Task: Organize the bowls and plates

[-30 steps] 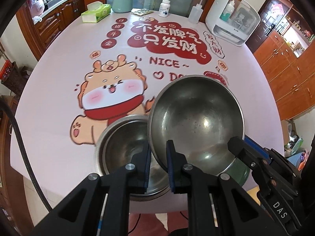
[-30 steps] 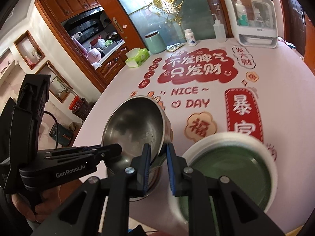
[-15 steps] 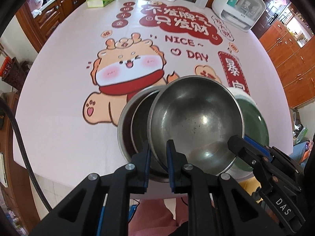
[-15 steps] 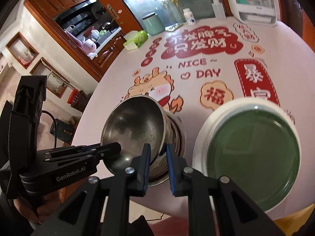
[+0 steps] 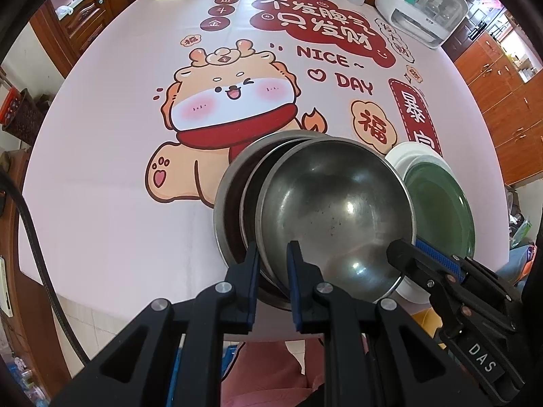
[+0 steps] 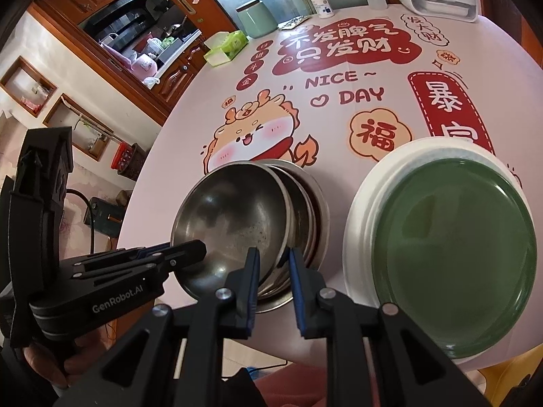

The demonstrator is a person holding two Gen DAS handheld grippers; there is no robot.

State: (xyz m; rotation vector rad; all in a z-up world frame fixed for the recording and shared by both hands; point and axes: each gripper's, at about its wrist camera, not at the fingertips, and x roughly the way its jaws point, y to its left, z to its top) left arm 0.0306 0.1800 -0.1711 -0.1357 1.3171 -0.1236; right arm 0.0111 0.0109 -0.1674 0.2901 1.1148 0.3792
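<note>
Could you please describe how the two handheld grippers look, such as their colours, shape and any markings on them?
Both grippers are black, with two flat fingers lined with blue pads and round silver screws at the joints. The left gripper has a pistol-like handle printed "GenRobot.AI" in white. The right gripper carries white "DAS" lettering. A black cable hangs at the left.

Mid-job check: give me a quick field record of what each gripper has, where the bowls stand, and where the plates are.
left gripper: shut on near-left rim of top steel bowl
right gripper: jaws either side of that bowl's rim; they have just opened slightly
top steel bowl: tilted, partly nested in the bowl stack
bowl stack: on the printed tablecloth, near edge
green plate: on white plate, right of the bowls
</note>
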